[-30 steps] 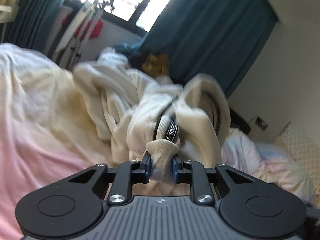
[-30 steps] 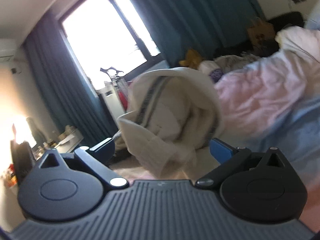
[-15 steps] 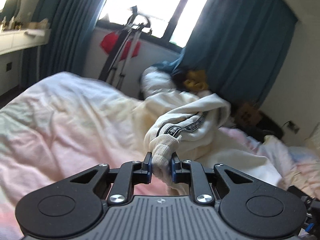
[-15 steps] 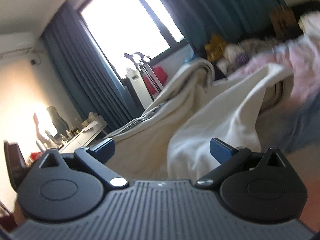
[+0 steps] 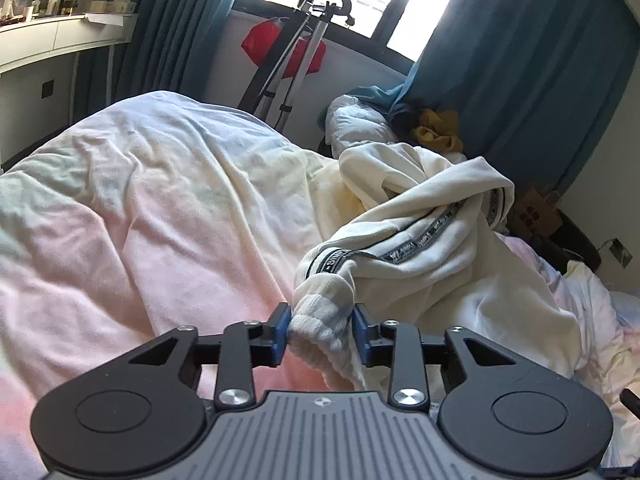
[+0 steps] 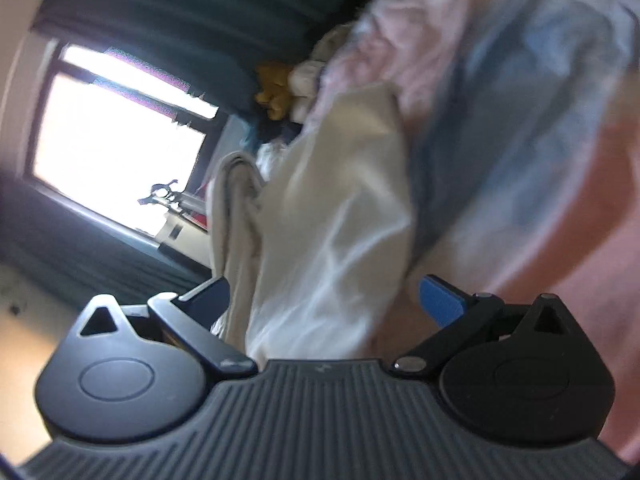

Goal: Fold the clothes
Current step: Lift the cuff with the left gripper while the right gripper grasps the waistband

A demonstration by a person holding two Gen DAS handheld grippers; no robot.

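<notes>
A cream sweatshirt with a black lettered stripe lies crumpled on the bed. Its ribbed cuff sits between the blue pads of my left gripper; the jaws have parted and stand loosely beside the cuff. In the blurred, tilted right wrist view the same cream fabric hangs between the wide-open jaws of my right gripper, not pinched.
A pink and white duvet covers the bed. A metal stand with a red item is by the window. Blue curtains, a yellow cloth and a white desk surround the bed.
The left gripper's jaws have opened from tightly pinching the cuff to a loose gap as the sweatshirt settled on the bed. The right gripper swung and tilted, staying open.
</notes>
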